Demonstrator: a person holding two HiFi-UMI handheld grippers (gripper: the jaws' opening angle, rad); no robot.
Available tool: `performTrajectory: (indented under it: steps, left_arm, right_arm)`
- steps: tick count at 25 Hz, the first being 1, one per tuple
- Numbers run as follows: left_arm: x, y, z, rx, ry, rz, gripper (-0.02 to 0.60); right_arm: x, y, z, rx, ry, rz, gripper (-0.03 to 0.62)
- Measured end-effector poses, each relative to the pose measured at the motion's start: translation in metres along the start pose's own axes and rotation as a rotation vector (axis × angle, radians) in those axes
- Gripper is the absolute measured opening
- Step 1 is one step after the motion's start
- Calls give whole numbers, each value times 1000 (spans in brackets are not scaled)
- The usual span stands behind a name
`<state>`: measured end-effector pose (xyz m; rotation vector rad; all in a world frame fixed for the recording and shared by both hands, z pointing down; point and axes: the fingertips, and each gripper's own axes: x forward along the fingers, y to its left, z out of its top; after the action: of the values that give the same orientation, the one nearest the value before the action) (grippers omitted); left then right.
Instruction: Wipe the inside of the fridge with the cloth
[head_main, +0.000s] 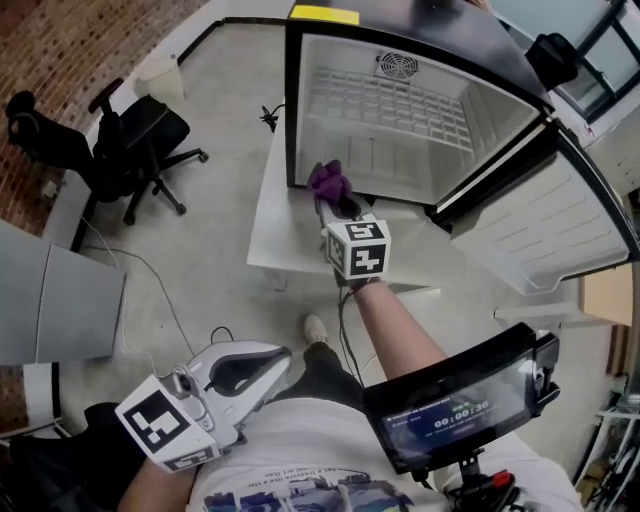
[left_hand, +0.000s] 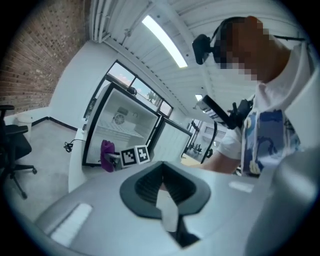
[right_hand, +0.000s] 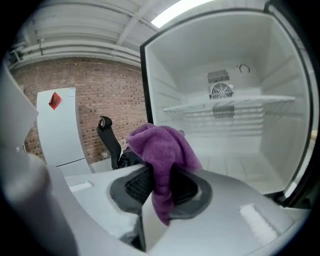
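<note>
Black office chair (head_main: 135, 140) sits far left, not in play. Left gripper (head_main: 282, 358) hangs low by the person's body, jaws together, nothing between them. In the centre, the right gripper (head_main: 336, 203) has its jaws clamped on the purple cloth (head_main: 326, 180), which is bunched up at the lower front edge of the fridge (head_main: 291, 110), not yet on an inner wall. Cloth looks soft, light and floppy, with a tail drooping. Best hold is probably the bunched middle, leaving a wad forward to press flat. Wire shelf (head_main: 392, 106) could snag it. Door (head_main: 560, 232) hangs open at right.
</note>
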<state>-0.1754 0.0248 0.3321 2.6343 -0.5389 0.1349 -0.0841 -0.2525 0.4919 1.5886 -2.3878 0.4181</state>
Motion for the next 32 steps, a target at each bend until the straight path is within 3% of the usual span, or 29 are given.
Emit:
performTrajectory:
  steps: [3,10,17,25,32]
  left_arm:
    - [-3,-21,-7,45,-1,-67,8]
    - [17,-59,-10,68,5,-190,8]
    - [64,-77,3,114,21,-254,8]
    - [144,-102,33,184,33,-307,8]
    - [203,-118,33,193,56,-309,8]
  right_arm:
    - [-54,-9,21,-18,-38,-41,77]
    - [-185,-61,61,-35,-135,-166,77]
    - [-283,-157,124,-66,-259,-321,77]
    - [-293,-225,190,-132,-332,-296,77]
    - [-286,-261,196,-138,-323,-246,77]
